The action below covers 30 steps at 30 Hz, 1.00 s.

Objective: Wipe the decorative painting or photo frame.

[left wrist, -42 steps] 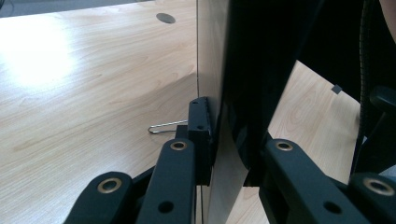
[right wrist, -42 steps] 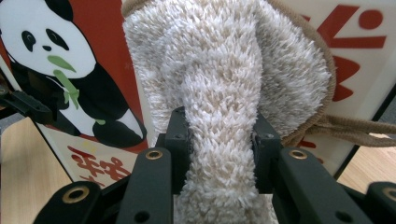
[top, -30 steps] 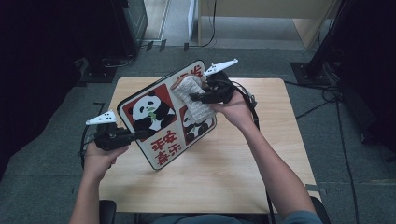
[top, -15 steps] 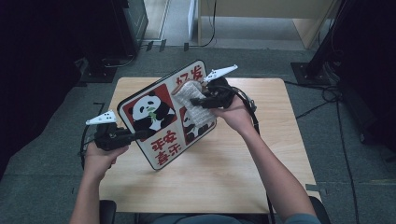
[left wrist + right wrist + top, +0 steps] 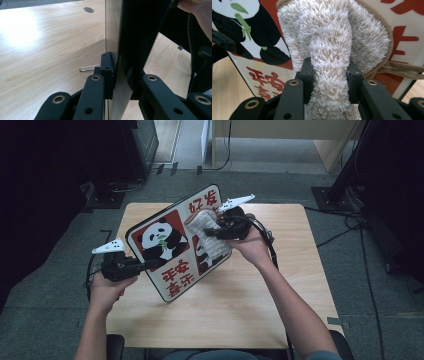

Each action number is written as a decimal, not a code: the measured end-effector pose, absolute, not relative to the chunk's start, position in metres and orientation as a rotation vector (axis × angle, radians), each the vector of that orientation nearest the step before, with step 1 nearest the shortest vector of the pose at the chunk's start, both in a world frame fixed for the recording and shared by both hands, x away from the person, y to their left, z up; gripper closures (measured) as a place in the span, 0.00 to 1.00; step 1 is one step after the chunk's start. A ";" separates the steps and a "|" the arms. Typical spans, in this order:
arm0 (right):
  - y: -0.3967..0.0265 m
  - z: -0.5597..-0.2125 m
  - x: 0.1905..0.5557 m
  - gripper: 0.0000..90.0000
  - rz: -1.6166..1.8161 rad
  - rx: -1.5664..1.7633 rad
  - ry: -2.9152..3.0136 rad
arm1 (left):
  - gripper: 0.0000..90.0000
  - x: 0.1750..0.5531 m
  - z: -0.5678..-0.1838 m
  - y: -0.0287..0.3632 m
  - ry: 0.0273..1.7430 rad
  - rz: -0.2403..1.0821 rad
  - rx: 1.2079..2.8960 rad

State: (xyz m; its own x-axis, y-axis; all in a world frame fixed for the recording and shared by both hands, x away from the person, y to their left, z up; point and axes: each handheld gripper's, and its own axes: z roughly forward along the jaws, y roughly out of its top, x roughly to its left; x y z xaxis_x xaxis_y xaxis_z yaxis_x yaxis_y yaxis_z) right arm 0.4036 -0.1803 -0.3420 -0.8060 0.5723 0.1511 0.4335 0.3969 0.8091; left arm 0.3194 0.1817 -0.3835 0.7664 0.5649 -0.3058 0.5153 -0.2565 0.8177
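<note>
Both grippers (image 5: 150,265) (image 5: 210,233) clamp: panda board (image 5: 172,242), cloth (image 5: 210,237).

— What does the table (image 5: 260,320) look like?
— Light wood grain, with rounded corners and a bright patch of glare on its top (image 5: 22,27). It stands on grey carpet (image 5: 380,320).
— And behind it?
— A pale wooden cabinet (image 5: 280,135) at the back and dark equipment (image 5: 135,145) to the left, much of it in shadow. Black cables (image 5: 345,220) trail over the floor on the right.
</note>
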 end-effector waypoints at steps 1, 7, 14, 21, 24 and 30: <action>-0.180 -0.343 0.403 0.75 1.377 0.913 2.495 | 0.89 0.319 -0.383 0.182 0.822 0.059 1.912; -0.180 -0.346 0.403 0.75 1.372 0.918 2.503 | 0.89 0.319 -0.383 0.182 0.823 0.059 1.911; -0.182 -0.354 0.400 0.75 1.384 0.892 2.480 | 0.89 0.319 -0.383 0.182 0.823 0.059 1.911; -0.184 -0.363 0.397 0.74 1.392 0.893 2.462 | 0.89 0.319 -0.383 0.182 0.823 0.058 1.911; -0.185 -0.368 0.396 0.74 1.394 0.896 2.458 | 0.89 0.319 -0.383 0.182 0.822 0.055 1.911; -0.186 -0.375 0.395 0.73 1.402 0.909 2.461 | 0.89 0.319 -0.383 0.182 0.823 0.056 1.911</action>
